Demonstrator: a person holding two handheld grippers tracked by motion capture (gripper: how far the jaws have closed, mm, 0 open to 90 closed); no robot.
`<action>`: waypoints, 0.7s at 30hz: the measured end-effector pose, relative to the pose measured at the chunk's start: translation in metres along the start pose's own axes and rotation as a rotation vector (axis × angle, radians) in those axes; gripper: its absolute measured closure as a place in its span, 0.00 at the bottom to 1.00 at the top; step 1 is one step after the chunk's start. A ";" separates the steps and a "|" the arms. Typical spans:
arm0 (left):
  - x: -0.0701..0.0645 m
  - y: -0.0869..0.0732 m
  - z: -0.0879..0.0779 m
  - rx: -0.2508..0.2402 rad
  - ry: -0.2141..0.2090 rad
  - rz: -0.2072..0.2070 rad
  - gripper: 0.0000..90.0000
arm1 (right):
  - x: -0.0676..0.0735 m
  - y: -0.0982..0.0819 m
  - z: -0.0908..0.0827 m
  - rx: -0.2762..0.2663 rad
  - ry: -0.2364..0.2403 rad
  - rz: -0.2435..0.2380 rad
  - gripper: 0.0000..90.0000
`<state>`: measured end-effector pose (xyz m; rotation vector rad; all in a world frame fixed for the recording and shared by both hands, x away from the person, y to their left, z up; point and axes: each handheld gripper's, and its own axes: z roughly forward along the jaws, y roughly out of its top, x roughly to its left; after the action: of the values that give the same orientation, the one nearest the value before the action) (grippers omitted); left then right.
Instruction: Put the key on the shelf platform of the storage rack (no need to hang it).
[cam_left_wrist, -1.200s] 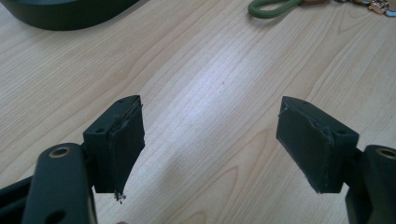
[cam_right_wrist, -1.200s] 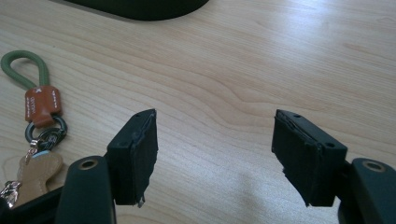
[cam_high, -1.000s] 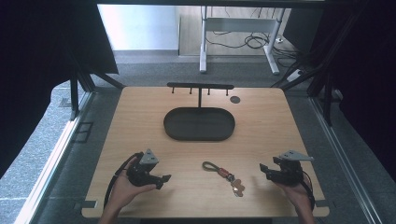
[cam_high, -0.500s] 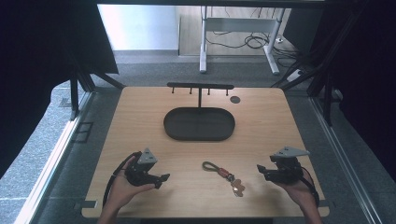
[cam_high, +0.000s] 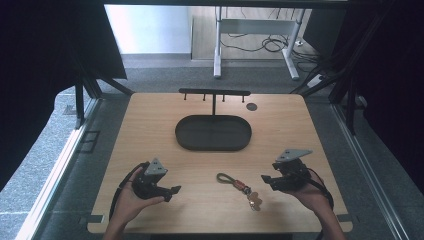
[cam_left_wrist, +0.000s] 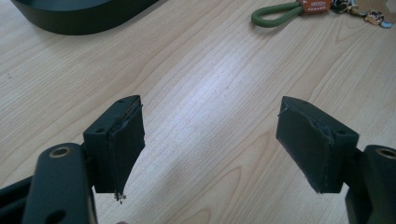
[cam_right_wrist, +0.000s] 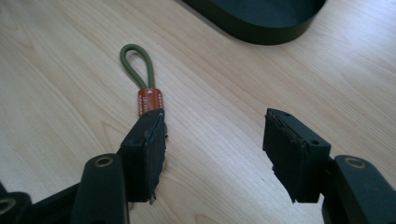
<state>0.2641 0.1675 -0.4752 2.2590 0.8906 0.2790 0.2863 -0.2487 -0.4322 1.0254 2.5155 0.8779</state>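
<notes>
the keychain (cam_high: 240, 184) lies flat on the wooden table (cam_high: 150, 125), near the front edge and a little right of the middle, between the two hands. it has a green cord loop (cam_right_wrist: 138, 64) at one end, an orange-brown tag (cam_right_wrist: 150, 101) in the middle and small metal bits (cam_high: 254, 199) at the other end. the loop end points toward the left gripper (cam_high: 172, 190); the metal end lies nearer the right gripper (cam_high: 265, 179).

the right gripper is held just beside the keychain, to its right, tilted down at the table. its jaws have just been closing, yet they stand apart with only bare wood between them. in the right gripper view one jaw covers the part of the keychain past the tag, with the loop reaching out beyond it; i cannot tell if that jaw touches it.

the left gripper sits at the front left, well apart from the keychain, jaws spread wide over bare wood. in the left gripper view the keychain lies far off at the top.

behind the keychain, toward the middle of the table, rests a dark oval tray (cam_high: 213, 133), with a black hook rack (cam_high: 215, 93) standing just beyond it.
</notes>
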 end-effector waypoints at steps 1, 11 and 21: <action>0.000 0.000 0.000 0.001 -0.001 0.002 0.27 | 0.001 0.002 0.002 0.005 0.004 -0.009 0.45; 0.000 0.000 0.001 0.002 -0.002 0.000 0.27 | 0.013 0.018 0.018 0.053 0.027 -0.064 0.49; 0.000 -0.001 0.002 0.006 -0.001 -0.005 0.27 | 0.019 0.025 0.035 0.084 0.048 -0.082 0.49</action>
<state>0.2641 0.1669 -0.4771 2.2623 0.8974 0.2732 0.3024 -0.2060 -0.4436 0.9286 2.6343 0.7883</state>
